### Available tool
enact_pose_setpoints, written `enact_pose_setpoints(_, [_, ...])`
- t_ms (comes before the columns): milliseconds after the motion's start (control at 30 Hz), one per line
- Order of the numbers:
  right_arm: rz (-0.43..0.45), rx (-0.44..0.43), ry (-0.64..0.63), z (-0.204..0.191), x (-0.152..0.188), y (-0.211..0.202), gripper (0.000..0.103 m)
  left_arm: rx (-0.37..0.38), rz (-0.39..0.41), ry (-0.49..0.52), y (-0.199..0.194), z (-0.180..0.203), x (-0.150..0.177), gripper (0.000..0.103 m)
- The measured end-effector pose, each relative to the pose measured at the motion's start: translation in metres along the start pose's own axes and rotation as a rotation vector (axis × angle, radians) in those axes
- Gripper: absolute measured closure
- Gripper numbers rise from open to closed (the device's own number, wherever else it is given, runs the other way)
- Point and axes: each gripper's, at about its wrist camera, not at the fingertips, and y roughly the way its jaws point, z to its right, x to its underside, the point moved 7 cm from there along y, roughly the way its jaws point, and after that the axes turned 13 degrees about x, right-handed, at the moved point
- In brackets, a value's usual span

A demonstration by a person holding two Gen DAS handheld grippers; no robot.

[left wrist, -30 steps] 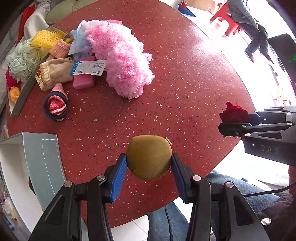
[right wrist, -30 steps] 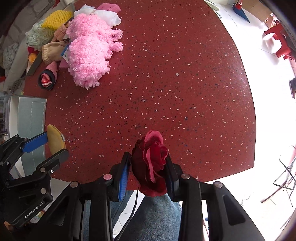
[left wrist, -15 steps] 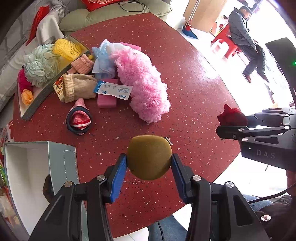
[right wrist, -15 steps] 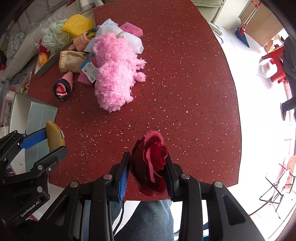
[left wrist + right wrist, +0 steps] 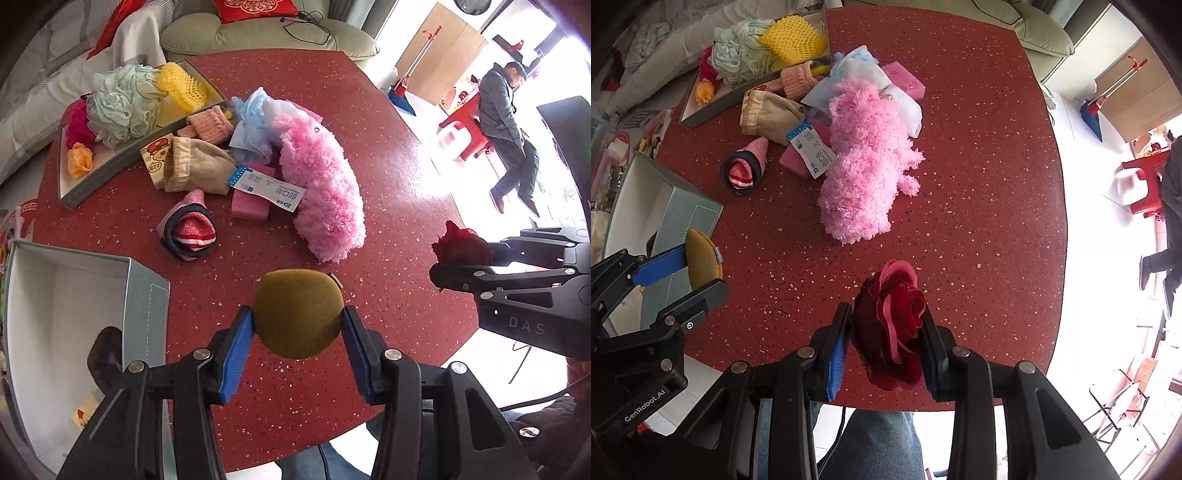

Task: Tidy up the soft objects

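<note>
Red speckled table [image 5: 399, 192] fills the centre of both views. At lower left of the left-wrist view stands the open grey box [image 5: 146, 321], white inside, probably the receptacle for sorted items. A shallow tray [image 5: 74, 192] at upper left already holds a green mesh puff [image 5: 122, 107] and a yellow knit piece [image 5: 181, 86], suggesting a second sorting place. The pink fluffy toy [image 5: 321, 184] lies loose at centre with small socks and sponges beside it. Left gripper [image 5: 297, 338]: fingers narrowed onto an olive round pad [image 5: 299, 314], carried above the table just beside the box. Right gripper [image 5: 886, 341]: fingers closed narrowly around a dark red fabric rose [image 5: 892, 321], raised over the near edge.
</note>
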Motion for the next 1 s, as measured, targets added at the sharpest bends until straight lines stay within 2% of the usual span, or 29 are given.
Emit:
enact_pose_setpoints(767, [0.066,0.050,-0.216,-0.067,-0.025,-0.026,0.065,-0.036,0.173,-0.211,-0.045,-0.062,0.016,0.053])
enact_pose_setpoints(1000, [0.081,0.055,-0.262,-0.083,-0.025,-0.034,0.065,-0.038,0.200,-0.255,-0.054,-0.074,0.023,0.053])
